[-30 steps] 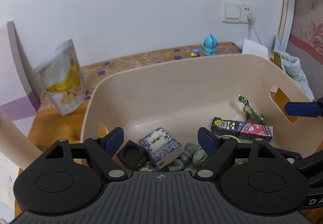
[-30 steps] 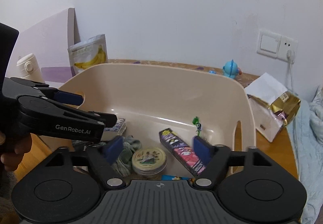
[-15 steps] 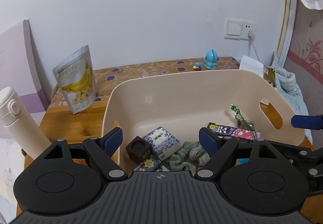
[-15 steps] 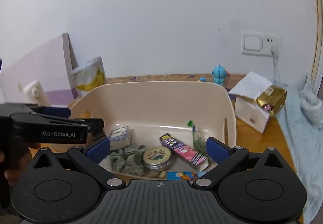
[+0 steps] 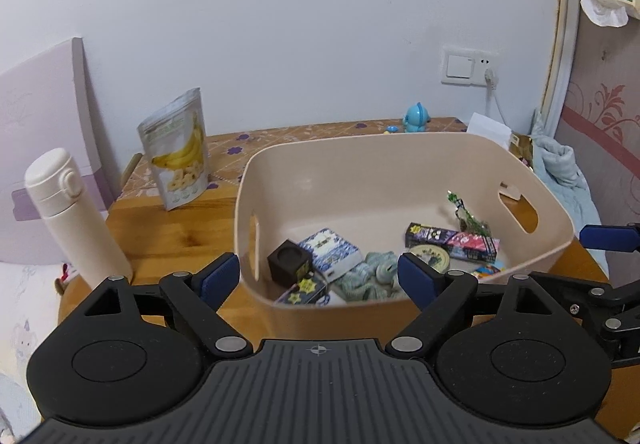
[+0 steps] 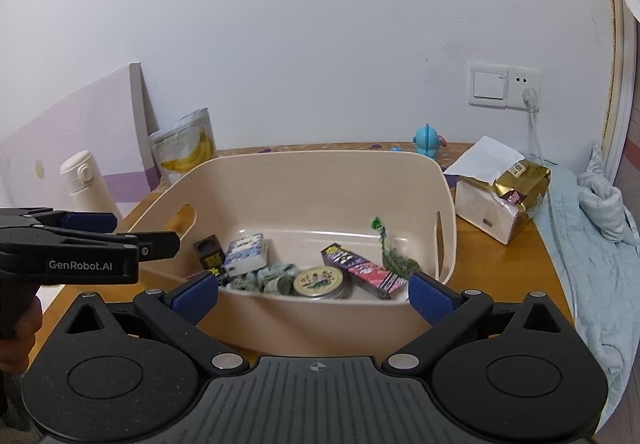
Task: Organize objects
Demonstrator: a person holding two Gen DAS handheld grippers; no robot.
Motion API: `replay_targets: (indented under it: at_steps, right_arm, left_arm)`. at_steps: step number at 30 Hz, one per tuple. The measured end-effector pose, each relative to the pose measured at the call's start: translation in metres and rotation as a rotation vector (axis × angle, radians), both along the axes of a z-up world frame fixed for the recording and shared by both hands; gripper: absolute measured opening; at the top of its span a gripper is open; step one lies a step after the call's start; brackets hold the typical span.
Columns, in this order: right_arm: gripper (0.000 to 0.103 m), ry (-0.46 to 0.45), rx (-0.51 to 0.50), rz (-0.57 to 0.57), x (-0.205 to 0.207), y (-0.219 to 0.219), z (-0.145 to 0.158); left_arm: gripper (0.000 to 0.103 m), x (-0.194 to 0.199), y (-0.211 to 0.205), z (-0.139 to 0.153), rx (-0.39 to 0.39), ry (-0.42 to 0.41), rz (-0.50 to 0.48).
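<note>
We're over the beige bin (image 5: 400, 163) on the wooden desk (image 5: 176, 236), and both tongs are spread wide with nothing between them: left tongs (image 5: 319, 280), right tongs (image 6: 314, 290). In the bin lie a blue patterned box (image 5: 328, 252), a dark cube (image 5: 289, 264) at its nine o'clock, a round tin (image 6: 319, 281) and a purple-pink carton (image 6: 362, 270) at the tin's three o'clock. On the desk outside the bin, at its ten o'clock, stands the banana chip bag (image 5: 178, 149).
</note>
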State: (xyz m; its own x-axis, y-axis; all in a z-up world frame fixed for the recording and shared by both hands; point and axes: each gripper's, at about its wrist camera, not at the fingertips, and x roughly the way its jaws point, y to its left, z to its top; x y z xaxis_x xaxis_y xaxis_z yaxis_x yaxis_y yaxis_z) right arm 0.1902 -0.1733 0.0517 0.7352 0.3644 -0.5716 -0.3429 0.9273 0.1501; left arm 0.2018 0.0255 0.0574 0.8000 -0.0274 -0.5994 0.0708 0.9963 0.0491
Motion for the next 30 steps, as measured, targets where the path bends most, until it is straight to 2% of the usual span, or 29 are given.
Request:
replay_targets:
  at_steps: [9,23,30]
  right_arm:
    - [0.103,-0.016,-0.025,-0.004,-0.027,0.002,0.006]
    - [0.103,-0.047,-0.1,-0.031,-0.067,0.013,0.007]
    - [0.103,-0.043,-0.114,-0.033,-0.085,0.016,0.004]
  left_arm:
    - [0.088,-0.031,0.002,0.004,0.01,-0.016,0.004]
    - [0.089,-0.072,0.014,-0.002,-0.023,0.015,0.002]
    - [0.089,-0.093,0.017,-0.008,-0.007,0.016,-0.004]
